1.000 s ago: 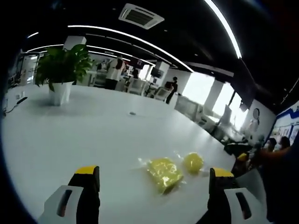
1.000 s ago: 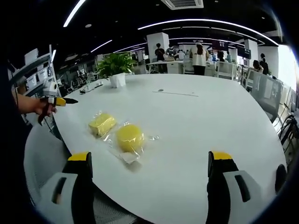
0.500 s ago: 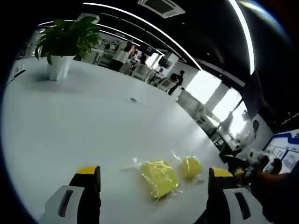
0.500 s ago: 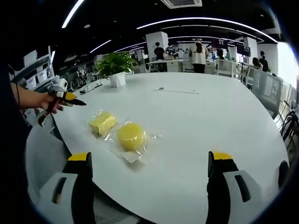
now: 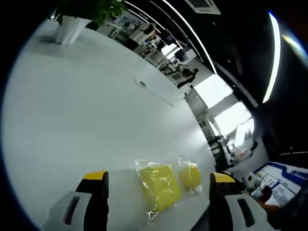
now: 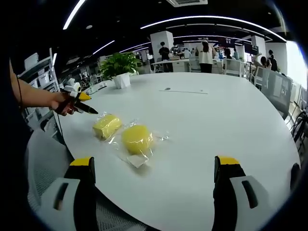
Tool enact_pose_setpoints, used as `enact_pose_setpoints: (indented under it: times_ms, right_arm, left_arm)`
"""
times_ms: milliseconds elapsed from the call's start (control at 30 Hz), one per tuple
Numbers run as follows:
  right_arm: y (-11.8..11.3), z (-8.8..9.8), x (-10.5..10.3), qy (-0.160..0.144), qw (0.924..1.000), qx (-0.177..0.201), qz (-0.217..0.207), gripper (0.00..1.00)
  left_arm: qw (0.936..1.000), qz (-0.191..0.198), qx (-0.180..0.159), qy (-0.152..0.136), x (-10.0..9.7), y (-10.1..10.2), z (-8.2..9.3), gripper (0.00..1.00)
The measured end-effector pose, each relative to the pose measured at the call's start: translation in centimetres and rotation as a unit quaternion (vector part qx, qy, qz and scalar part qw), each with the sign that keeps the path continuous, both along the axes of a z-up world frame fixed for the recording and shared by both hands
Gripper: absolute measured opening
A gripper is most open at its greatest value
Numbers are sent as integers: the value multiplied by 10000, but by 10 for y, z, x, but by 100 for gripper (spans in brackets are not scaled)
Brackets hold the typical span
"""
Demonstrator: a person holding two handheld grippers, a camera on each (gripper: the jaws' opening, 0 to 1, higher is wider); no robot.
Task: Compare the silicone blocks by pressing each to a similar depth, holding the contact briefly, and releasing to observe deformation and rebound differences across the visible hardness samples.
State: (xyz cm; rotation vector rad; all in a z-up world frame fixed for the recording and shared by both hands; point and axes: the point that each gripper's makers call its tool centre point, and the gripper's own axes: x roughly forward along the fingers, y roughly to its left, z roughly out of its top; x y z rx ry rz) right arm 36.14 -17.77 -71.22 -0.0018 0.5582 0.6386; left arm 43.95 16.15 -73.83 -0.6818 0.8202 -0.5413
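Here the left gripper (image 6: 82,103), jaws spread and holding nothing, hangs just left of the square yellow block (image 6: 107,126). The round yellow block (image 6: 137,139) lies beside it on the white table (image 6: 216,120). The right gripper (image 6: 154,168) is released, clear of both.

Bright indoor light from long curved ceiling strip lights (image 6: 211,20), blown-out windows (image 5: 231,118) at the far side, pale sheen on the white table (image 6: 202,125), soft faint shadows, heavy fisheye bending at edges, left gripper view slightly blurred.
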Motion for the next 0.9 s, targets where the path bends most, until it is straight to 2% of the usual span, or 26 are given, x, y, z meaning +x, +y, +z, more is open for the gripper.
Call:
enact_pose_setpoints:
  times_ms: [233,367,467,533,767,900]
  right_arm:
    - [-1,-3,-1,50,10000,-16,25,96]
    - [-3,-4,0,69,10000,-19,7,96]
    - [-4,-5,0,83,10000,-11,-9,96]
    - [-4,-5,-1,97,9999,4,-26,96]
    - [-5,-8,-2,137,9999,5,-42,96]
    - [-6,-12,-3,180,9998,1,-42,96]
  left_arm:
    - [9992,-223,-173,293,6,-7,-16,76]
    - [9976,-118,-428,522,11,-9,-21,64]
    - [9973,-48,-524,516,15,-7,-25,58]
    - [9954,71,-687,669,17,-8,-28,51]
    - [9934,-118,-697,904,9,-17,-41,29]
    - [9927,-82,-695,981,10,-18,-43,20]
